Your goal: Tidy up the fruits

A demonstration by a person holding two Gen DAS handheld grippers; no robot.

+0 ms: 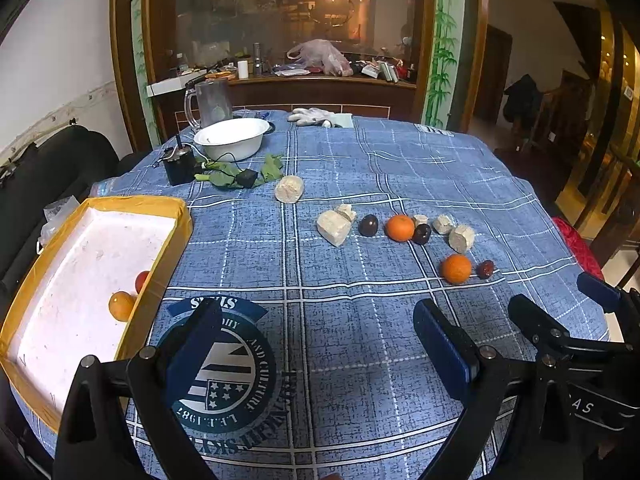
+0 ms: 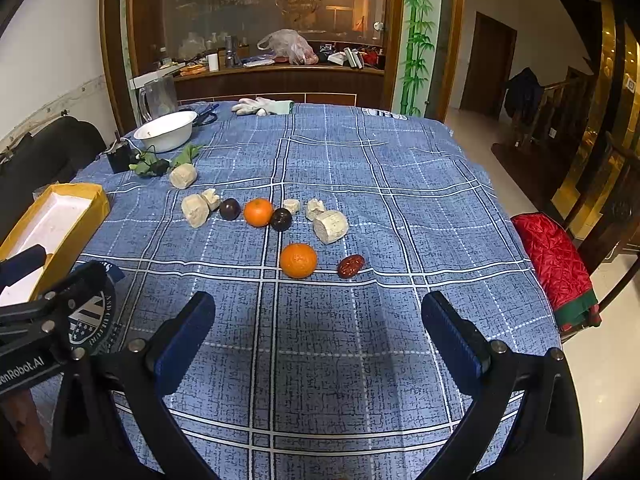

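On the blue checked tablecloth lie two oranges, two dark plums and a red date, mixed with pale chunks. A yellow-rimmed white box at the left holds an orange and a red fruit. My left gripper is open and empty over the cloth's round logo, beside the box. My right gripper is open and empty, a short way in front of the near orange and date.
A white bowl, a glass mug, a black device with cable, green leaves and a white glove sit at the table's far side. A red quilted cushion lies on a chair at the right edge.
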